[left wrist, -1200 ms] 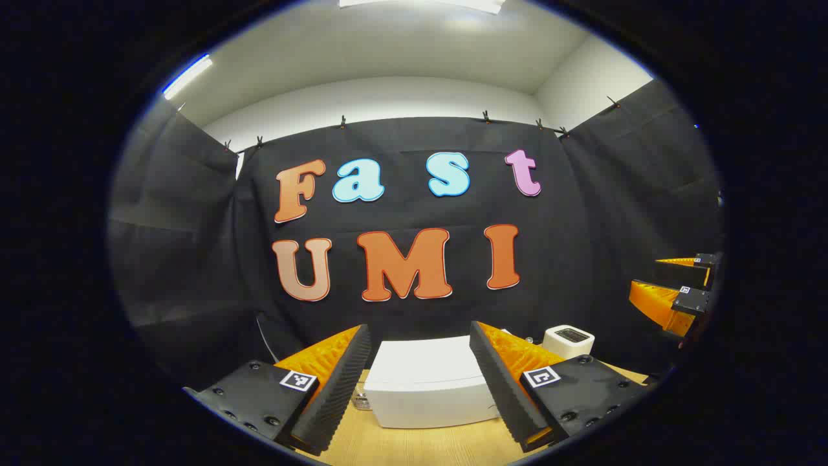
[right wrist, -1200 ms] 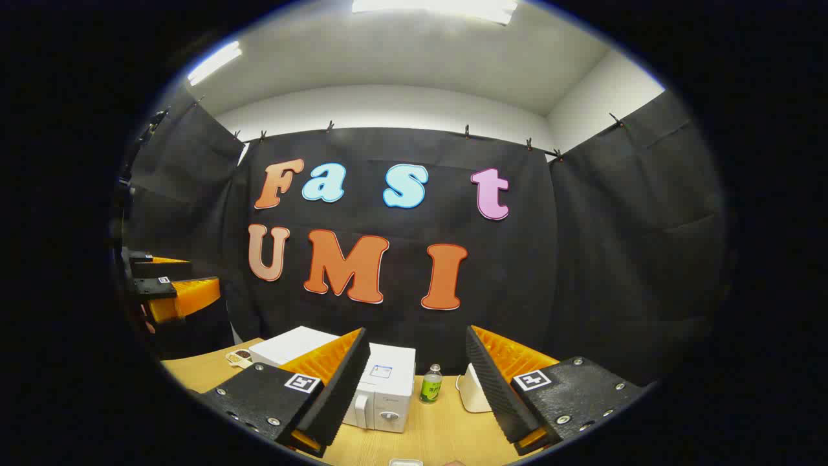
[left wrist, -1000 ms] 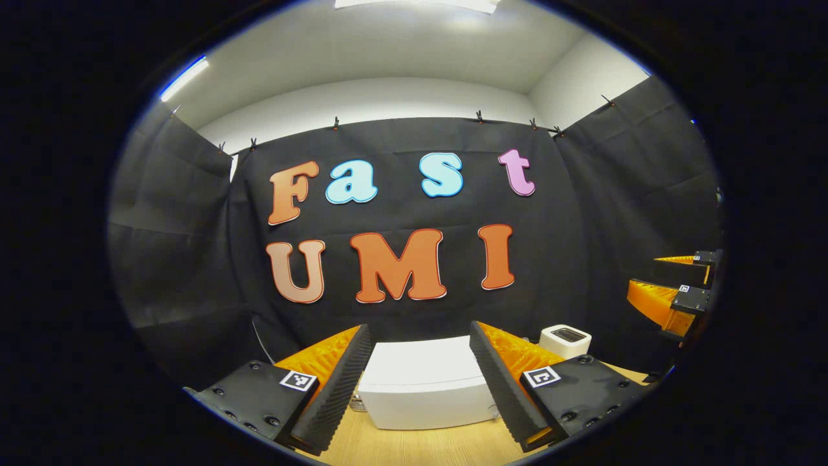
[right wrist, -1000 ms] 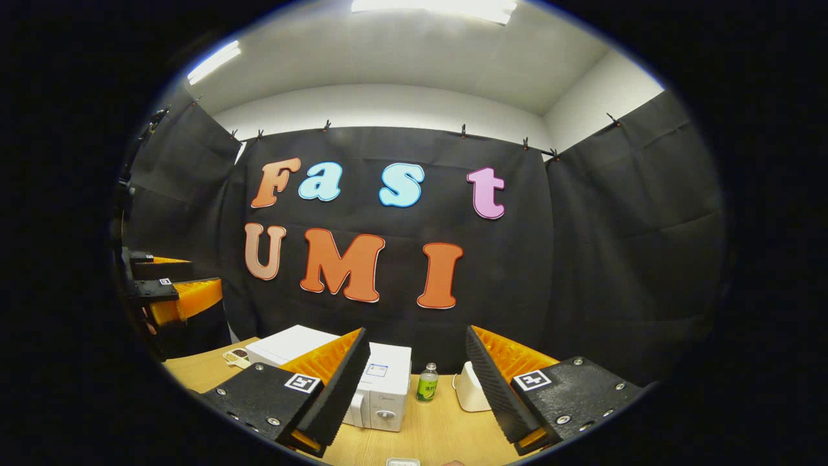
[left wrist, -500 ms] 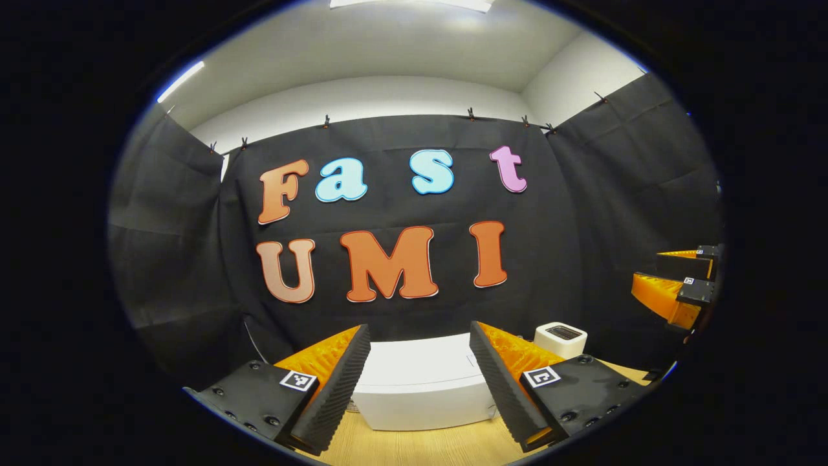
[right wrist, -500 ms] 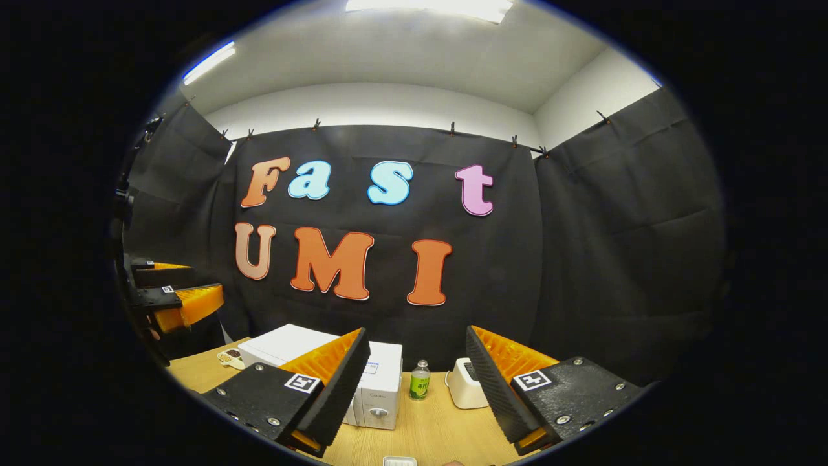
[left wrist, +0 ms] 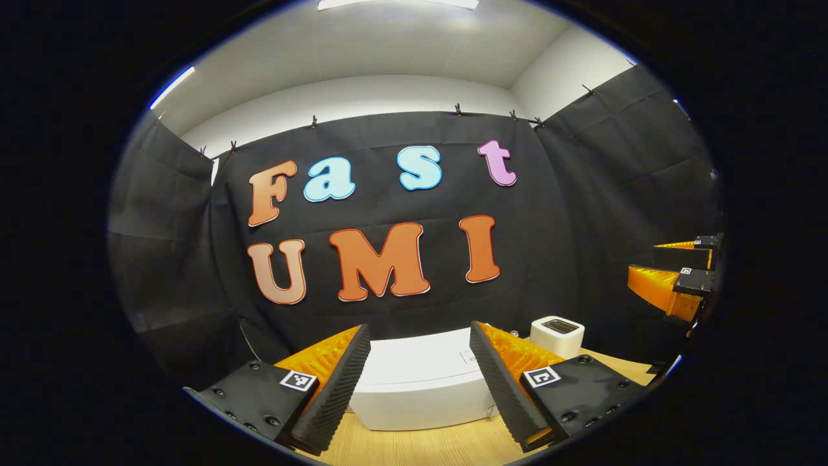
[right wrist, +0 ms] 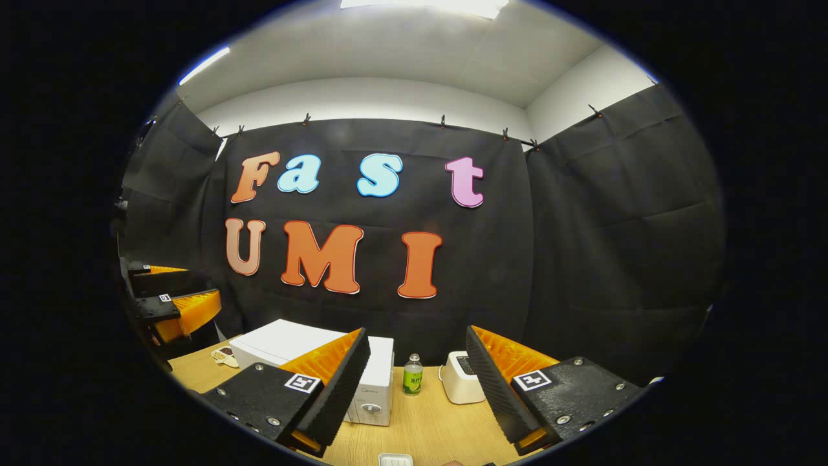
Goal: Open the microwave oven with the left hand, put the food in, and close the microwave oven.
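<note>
A white microwave oven (left wrist: 420,382) stands on the wooden table (left wrist: 420,446), seen between the fingers of my left gripper (left wrist: 420,382), which is open, empty and held well above and in front of it. In the right gripper view the microwave oven (right wrist: 284,346) sits left of centre with its door shut and a dial on its front. My right gripper (right wrist: 417,388) is open and holds nothing. A white food tray (right wrist: 395,459) peeks in at the bottom edge of the right gripper view. Each gripper shows at the side of the other's view: right gripper (left wrist: 676,275), left gripper (right wrist: 171,301).
A white toaster (right wrist: 460,386) and a small green bottle (right wrist: 411,378) stand on the table (right wrist: 440,427) right of the microwave. The toaster (left wrist: 557,336) also shows in the left gripper view. A small packet (right wrist: 224,355) lies left of the microwave. Black cloth walls close the booth.
Both views have drifted slightly to the right and tilted a little, so the wall and microwave sit further left. Both grippers stay open and empty.
</note>
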